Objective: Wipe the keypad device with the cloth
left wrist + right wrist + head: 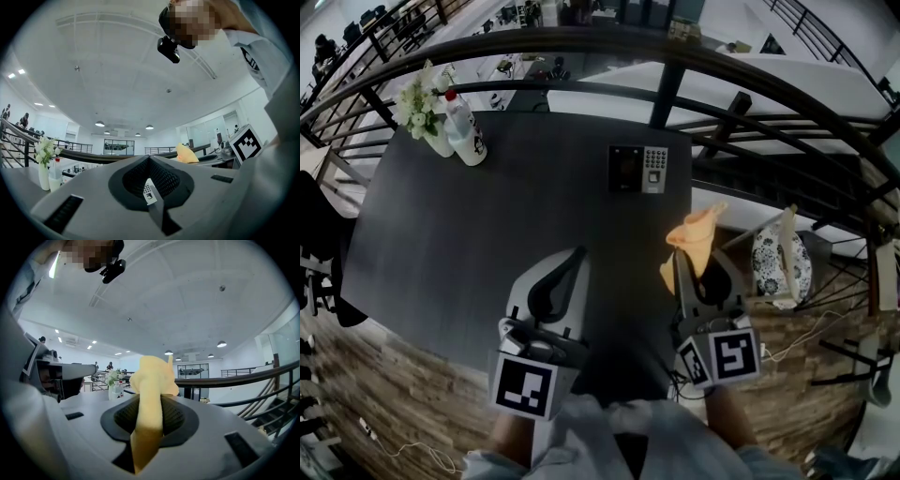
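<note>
Left tongs (577, 255) are pressed together with nothing between them, held above the near part of the dark table (469, 244). In the left gripper view the tips (150, 159) meet, and the keypad device (149, 192) shows small through the hollow behind them.

Right tongs (697, 270) pinch the orange-yellow cloth (696, 234). The cloth stands up out of the tips and flops forward, off the table surface. In the right gripper view the cloth (151, 394) runs as a folded strip right down the gap between the jaws, with its bunched top above the tips.

The keypad device (638, 170) lies flat on the table ahead of both sets of tongs, right of the left tongs' line and a bit left of the right tongs. It is apart from both and nothing touches it.

Far ahead-left of the left tongs are a vase of white flowers (420, 108) and a bottle (466, 131) just beside it. A dark railing (581, 42) curves beyond the table's far edge.
</note>
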`<state>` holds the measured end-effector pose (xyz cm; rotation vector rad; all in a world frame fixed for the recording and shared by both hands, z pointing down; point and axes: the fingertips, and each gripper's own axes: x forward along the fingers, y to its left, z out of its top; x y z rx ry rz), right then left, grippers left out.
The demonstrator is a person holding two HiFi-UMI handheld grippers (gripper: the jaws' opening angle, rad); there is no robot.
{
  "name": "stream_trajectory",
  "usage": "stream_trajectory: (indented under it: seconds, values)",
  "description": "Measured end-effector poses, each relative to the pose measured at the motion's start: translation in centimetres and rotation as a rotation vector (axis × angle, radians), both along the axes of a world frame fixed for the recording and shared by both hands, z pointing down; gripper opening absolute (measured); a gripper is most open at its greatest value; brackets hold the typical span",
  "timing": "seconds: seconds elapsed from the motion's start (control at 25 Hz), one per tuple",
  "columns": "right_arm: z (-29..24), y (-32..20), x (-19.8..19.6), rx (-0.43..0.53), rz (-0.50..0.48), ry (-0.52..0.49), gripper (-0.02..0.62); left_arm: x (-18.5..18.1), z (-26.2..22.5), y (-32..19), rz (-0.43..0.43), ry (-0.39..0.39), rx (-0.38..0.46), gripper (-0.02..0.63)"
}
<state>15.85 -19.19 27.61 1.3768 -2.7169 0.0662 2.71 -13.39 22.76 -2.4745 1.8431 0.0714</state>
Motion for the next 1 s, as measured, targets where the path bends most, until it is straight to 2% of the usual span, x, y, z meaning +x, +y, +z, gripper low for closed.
stream_trajectory:
  seconds: [1.0]
  values:
    - [0.66, 0.19, 0.07, -0.038, -0.004, -0.015, 0.101, 0.55, 0.26, 0.15, 0.015, 0.0, -0.005, 0.006]
